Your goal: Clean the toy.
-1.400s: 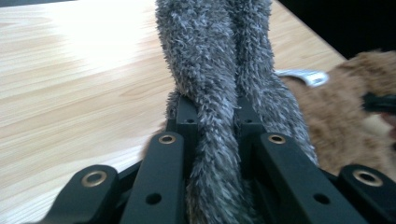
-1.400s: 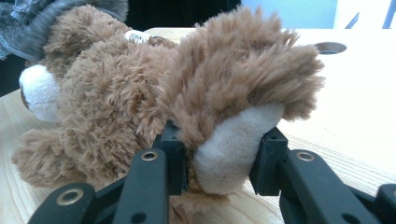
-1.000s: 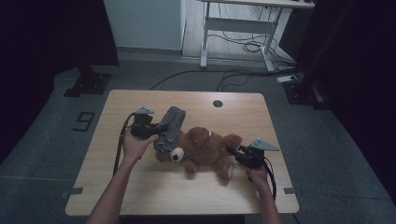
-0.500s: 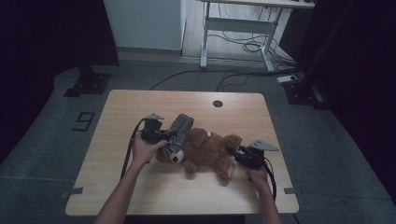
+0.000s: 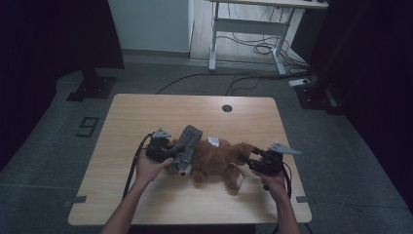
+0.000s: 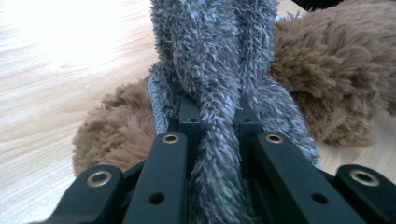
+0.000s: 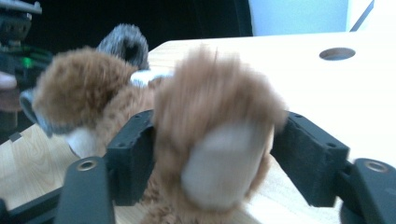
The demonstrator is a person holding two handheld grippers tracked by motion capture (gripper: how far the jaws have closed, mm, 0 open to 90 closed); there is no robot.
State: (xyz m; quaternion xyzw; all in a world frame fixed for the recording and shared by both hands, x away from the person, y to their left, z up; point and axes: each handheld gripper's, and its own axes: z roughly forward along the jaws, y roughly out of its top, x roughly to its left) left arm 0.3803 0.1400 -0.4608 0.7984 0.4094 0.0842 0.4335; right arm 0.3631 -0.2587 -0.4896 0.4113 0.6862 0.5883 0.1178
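High view: my left gripper (image 5: pixel 168 155) clamped on grey cloth (image 5: pixel 186 142) at teddy bear (image 5: pixel 219 161) head; dressing unfinished. My right gripper (image 5: pixel 249 161) jaws just opening, bear foot (image 7: pixel 219 154) between.

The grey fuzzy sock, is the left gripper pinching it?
Touching. In the left gripper view the left gripper has its black jaws squeezed shut on a fold of the grey sock between them.
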